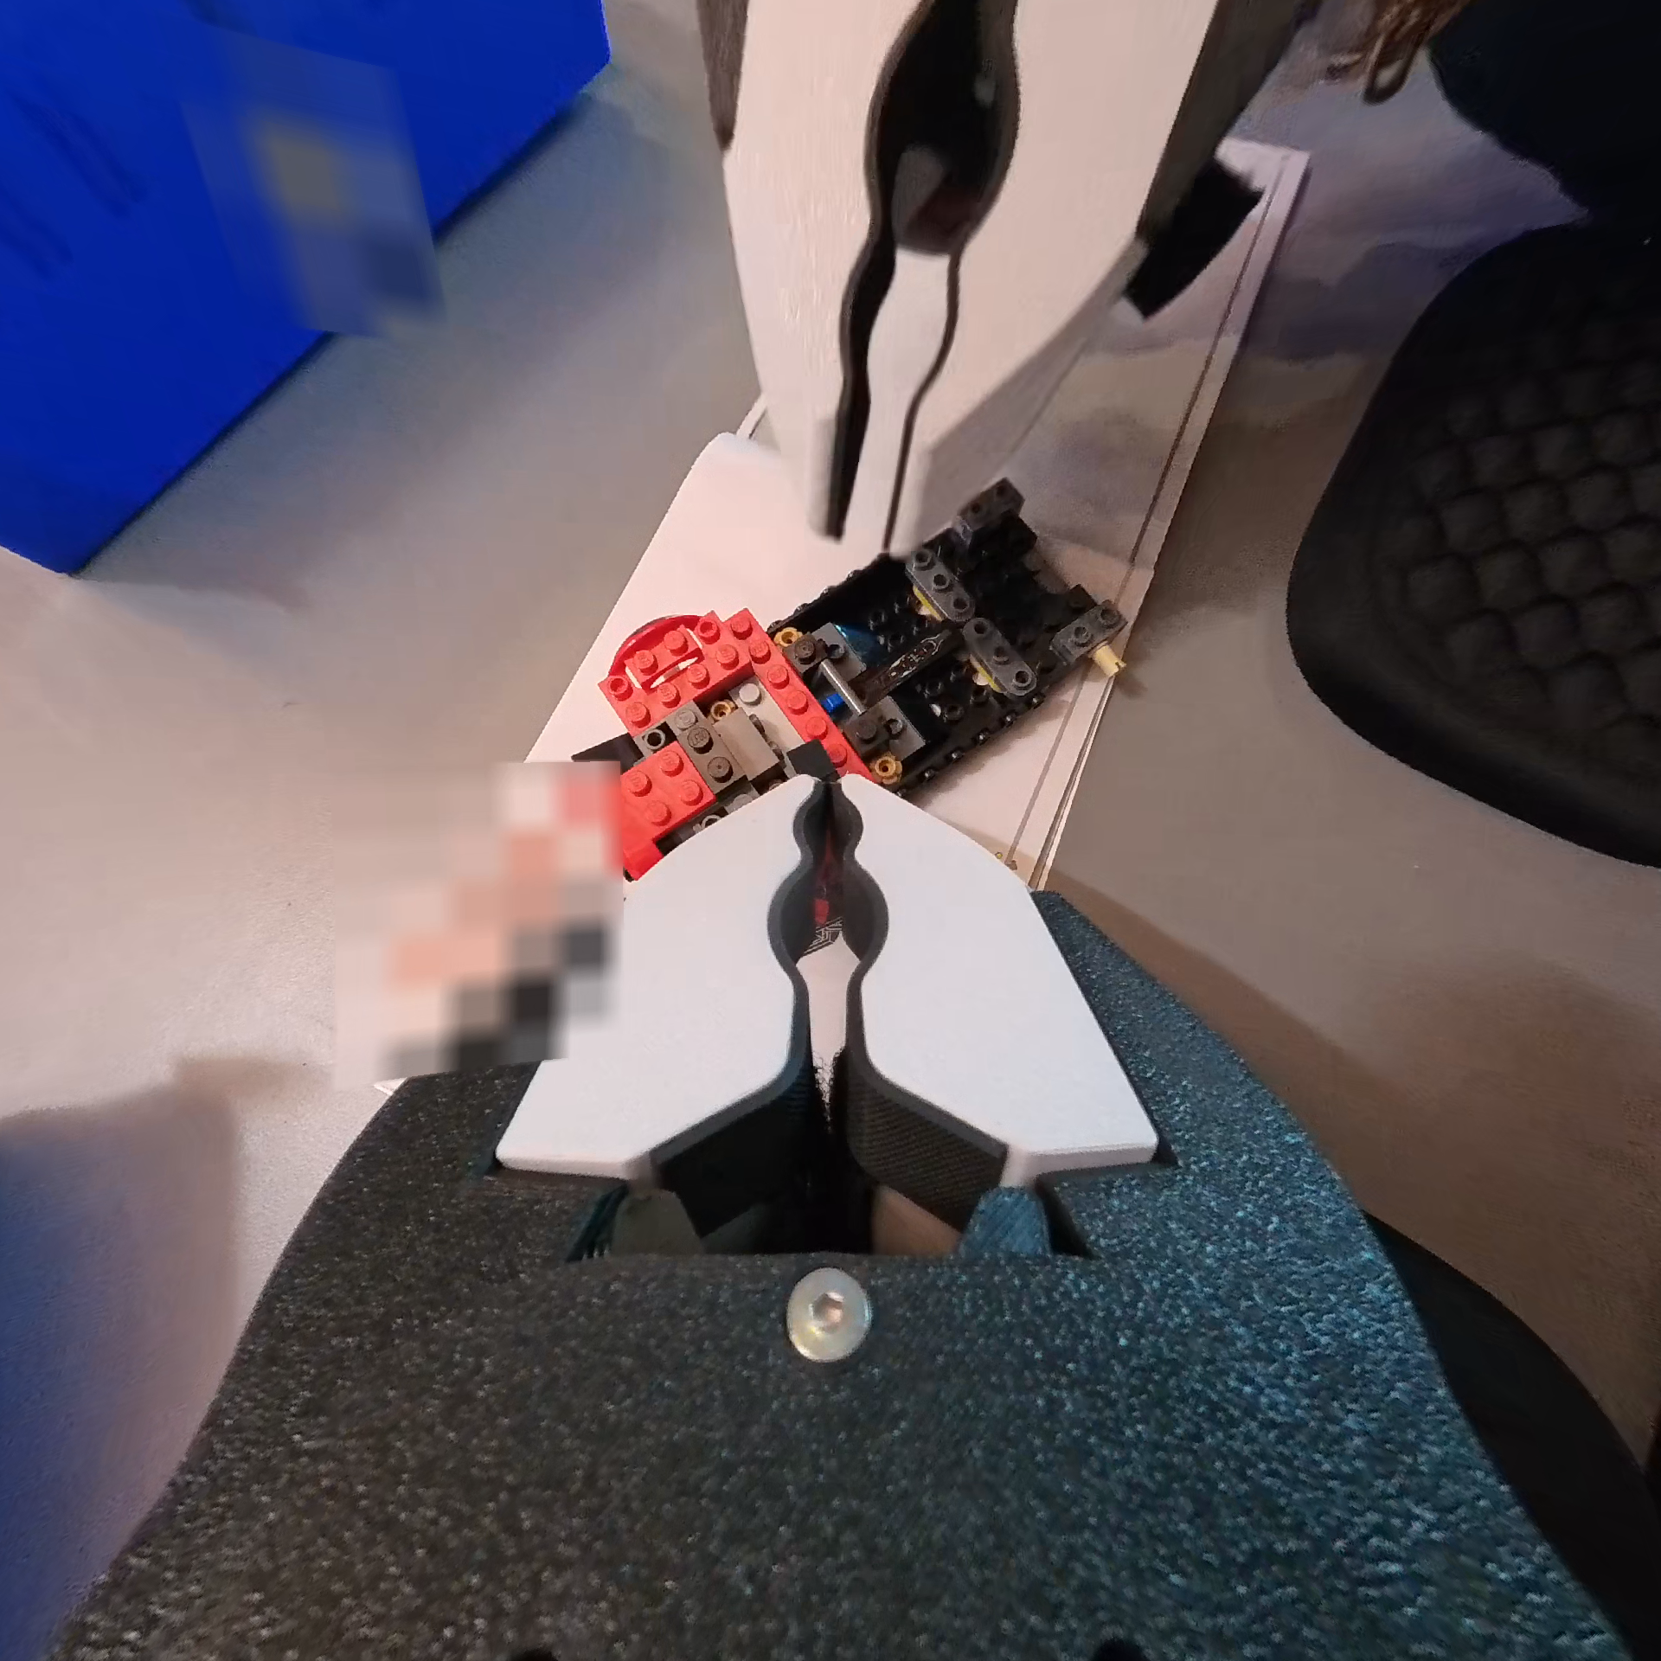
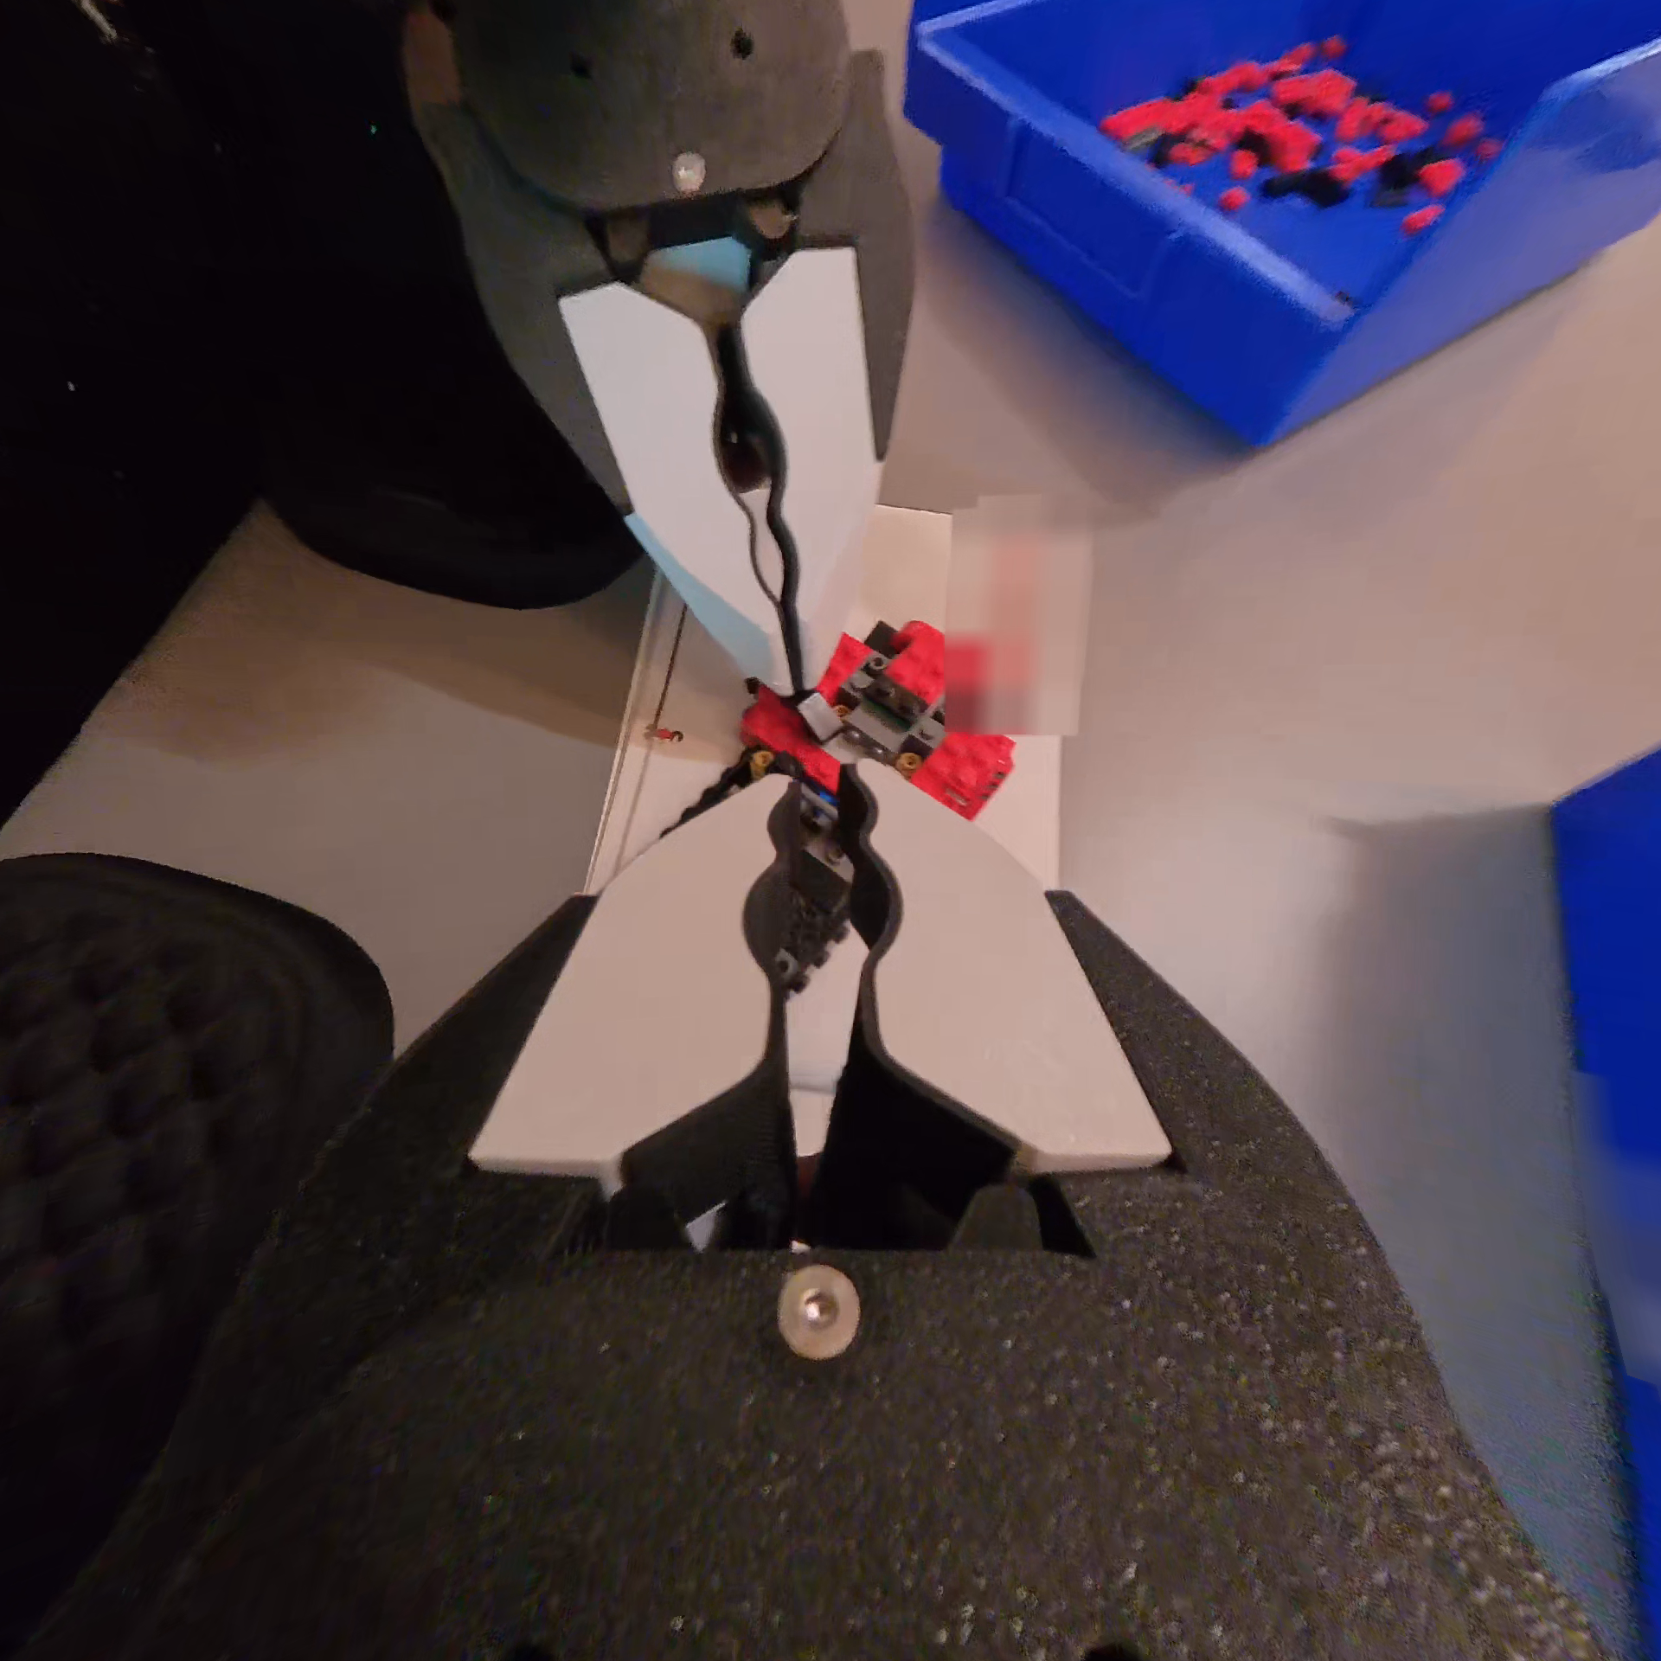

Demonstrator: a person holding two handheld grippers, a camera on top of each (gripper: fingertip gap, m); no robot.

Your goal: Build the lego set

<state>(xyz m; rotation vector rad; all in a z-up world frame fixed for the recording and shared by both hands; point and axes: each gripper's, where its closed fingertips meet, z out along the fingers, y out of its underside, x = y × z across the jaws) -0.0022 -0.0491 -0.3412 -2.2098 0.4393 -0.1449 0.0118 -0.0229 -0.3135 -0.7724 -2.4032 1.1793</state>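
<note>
Meanwhile, centre frame, the half-built lego car [image 1: 791,710] rests on a white booklet [image 1: 701,557] | left gripper [image 1: 829,791] pinches its red end; right gripper [image 2: 813,791] hovers nearly closed over the black chassis | risk: twisting could split red from black.

Dim, warm indoor light, soft shadows, wide-angle bending and motion-blurred edges.

Your left wrist view looks steeply down along its fingers at the lego model [image 1: 836,701], very near. Your right wrist view faces it from the opposite end, equally near. Both share the model [image 2: 890,719], the white sheet [image 1: 683,575] beneath, and a blue bin [image 2: 1258,270].
</note>
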